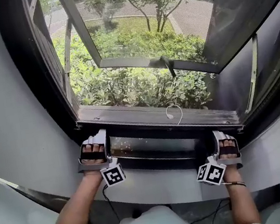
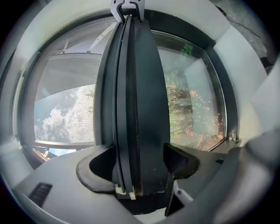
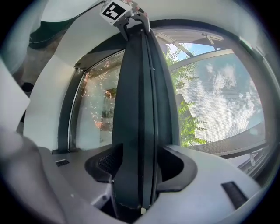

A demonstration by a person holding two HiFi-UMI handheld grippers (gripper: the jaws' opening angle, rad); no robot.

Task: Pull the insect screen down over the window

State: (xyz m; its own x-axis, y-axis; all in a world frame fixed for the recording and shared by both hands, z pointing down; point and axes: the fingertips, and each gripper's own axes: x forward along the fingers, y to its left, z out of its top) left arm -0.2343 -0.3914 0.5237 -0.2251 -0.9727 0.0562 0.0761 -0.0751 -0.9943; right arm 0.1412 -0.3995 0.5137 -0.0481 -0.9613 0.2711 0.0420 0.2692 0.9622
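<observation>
- My left hand-held gripper is clamped on the screen bar.
- My right hand-held gripper is clamped on the same screen bar, near its other end.
- The screen bar lies low, just beside the window sill.

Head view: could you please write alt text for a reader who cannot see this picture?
A person's left gripper and right gripper each clasp an end of a dark bar at the bottom of an open window. Beyond it, green bushes, trees and a path lie below in sunlight.
</observation>
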